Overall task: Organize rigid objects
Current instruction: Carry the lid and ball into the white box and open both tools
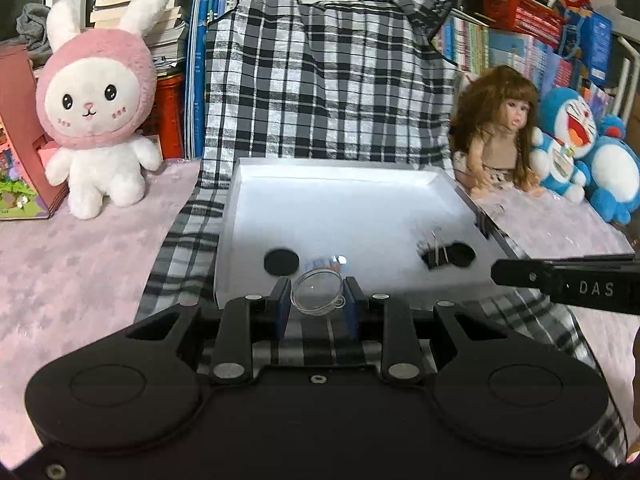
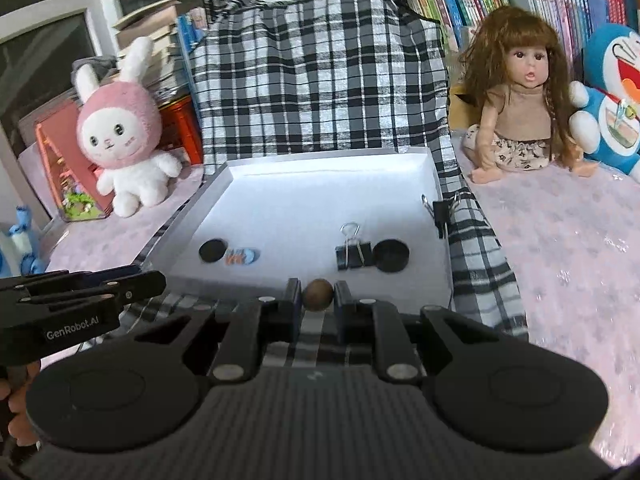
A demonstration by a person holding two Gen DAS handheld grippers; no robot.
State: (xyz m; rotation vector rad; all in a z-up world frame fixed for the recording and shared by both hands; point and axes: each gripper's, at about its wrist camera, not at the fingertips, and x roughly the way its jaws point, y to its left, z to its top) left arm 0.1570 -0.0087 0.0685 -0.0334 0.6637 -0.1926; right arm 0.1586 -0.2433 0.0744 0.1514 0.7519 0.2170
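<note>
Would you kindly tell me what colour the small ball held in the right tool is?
Brown; the small ball shows best in the right wrist view.

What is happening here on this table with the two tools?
A person is sorting small things into a white tray on a checked cloth. The left gripper is shut on a clear round piece; the right gripper is shut on a small brown ball. Both are at the tray's near edge. Inside already lie two black discs, a black binder clip and a small blue and orange item.
</note>
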